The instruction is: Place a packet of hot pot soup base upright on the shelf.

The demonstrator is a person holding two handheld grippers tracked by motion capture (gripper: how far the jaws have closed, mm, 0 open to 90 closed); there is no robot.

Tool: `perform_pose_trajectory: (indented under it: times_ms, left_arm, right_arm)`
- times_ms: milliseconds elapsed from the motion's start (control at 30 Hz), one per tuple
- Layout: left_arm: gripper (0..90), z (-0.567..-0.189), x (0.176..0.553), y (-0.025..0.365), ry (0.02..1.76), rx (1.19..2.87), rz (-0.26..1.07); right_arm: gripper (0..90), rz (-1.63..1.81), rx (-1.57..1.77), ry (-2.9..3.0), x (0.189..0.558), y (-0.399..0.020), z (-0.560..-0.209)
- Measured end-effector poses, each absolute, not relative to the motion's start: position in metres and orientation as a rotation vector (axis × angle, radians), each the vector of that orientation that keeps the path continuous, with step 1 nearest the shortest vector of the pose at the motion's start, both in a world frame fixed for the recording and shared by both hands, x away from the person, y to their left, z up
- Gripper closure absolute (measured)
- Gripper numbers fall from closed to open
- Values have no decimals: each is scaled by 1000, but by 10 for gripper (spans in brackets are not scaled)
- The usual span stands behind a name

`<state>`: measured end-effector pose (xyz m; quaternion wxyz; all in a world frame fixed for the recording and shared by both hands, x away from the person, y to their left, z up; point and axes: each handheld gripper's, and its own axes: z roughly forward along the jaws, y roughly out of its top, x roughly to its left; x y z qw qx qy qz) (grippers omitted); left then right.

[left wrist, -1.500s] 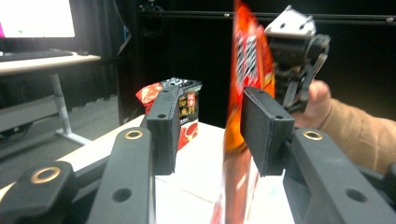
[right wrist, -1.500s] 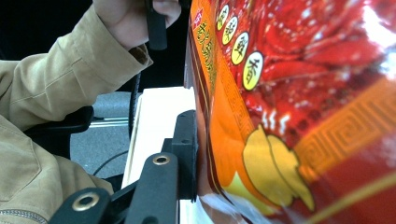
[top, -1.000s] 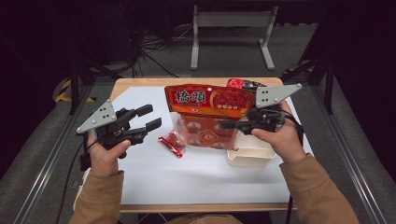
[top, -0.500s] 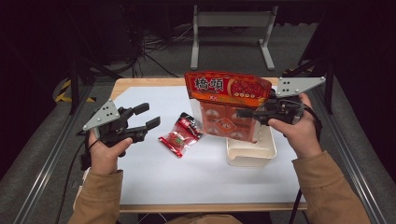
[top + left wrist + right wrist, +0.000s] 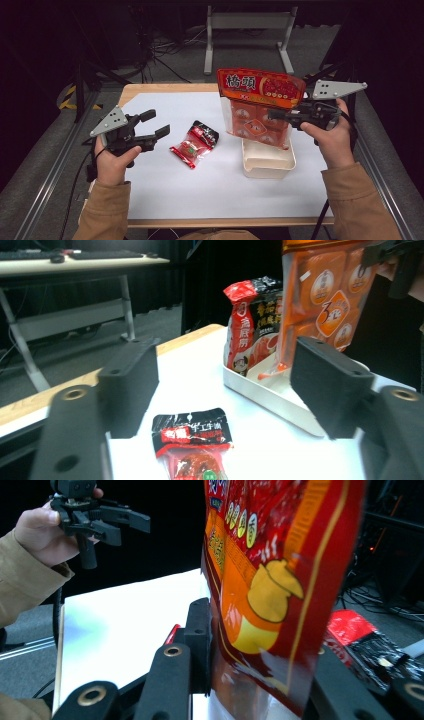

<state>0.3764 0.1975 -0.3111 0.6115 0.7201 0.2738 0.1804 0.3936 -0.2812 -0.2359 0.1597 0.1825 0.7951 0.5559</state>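
White paper is covering my table point(image 5: 165, 200). I'm clamping the orange snack bag point(image 5: 260, 107) in my right gripper point(image 5: 274, 114), hanging over the white tray point(image 5: 267, 162) holding another packet point(image 5: 252, 325). My left gripper point(image 5: 157, 125), opening, grasps nothing; small red sachet point(image 5: 194, 143) lying nearby.

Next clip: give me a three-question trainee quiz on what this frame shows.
1. True or false: the right tongs are clamped on the large orange bag.
2. Where does the small red sachet lie? A) in the white tray B) on the white table sheet C) between the left tongs' pads
3. Fill in: the orange bag hangs above the white ____.

Key: 1 true. 2 B; the left tongs have just been opening, with nothing between them. 3 tray.
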Motion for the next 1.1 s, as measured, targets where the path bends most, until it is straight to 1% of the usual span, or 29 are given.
perform_pose_trajectory:
  times_ms: [200,333,633,1100]
  left_arm:
    - [213,-314,379,199,647,1659,445]
    - [201,-316,381,199,652,1665,456]
    - [192,-320,384,198,666,1687,455]
    - [188,-324,387,197,670,1689,445]
  right_arm:
    - [706,1598,560,2227,395,-292,-238]
    - [706,1606,590,2190,396,-298,-241]
    - [707,1631,652,2122,399,-311,-248]
    - [707,1658,757,2057,404,-321,-271]
